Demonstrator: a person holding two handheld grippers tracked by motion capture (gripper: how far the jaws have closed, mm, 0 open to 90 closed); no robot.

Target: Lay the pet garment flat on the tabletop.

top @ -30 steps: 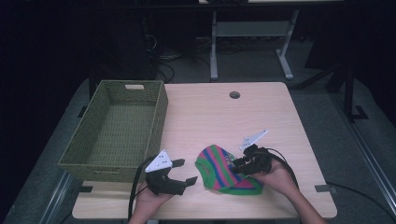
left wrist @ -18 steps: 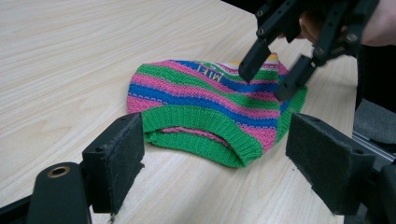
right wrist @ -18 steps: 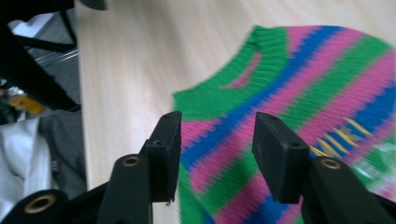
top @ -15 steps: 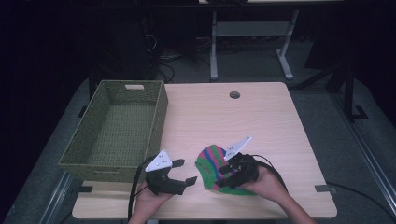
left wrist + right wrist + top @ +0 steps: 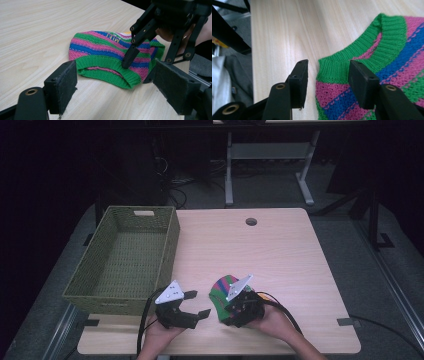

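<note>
A knit garment (image 5: 222, 286) striped green, pink and blue lies near the table's front edge. Its green ribbed hem (image 5: 107, 66) faces my left gripper (image 5: 199, 303), which rests just to its left, open with nothing between its pads (image 5: 62, 85). My right gripper (image 5: 223, 312) hangs over the garment's right part with a hand behind it. Its jaws have just been closing and still stand apart. The corner of the green hem (image 5: 332, 66) lies between them. One pad (image 5: 362, 80) is over the stripes, the other (image 5: 299, 80) over bare wood.
A green woven basket (image 5: 172, 240), empty, stands on the left half of the wooden table (image 5: 270, 255). A cable hole (image 5: 251, 221) is at the far edge. Cables trail from both grippers off the front edge.
My right gripper has moved left across the garment toward the left gripper. The garment now looks more bunched and covered. The left gripper has kept still.
</note>
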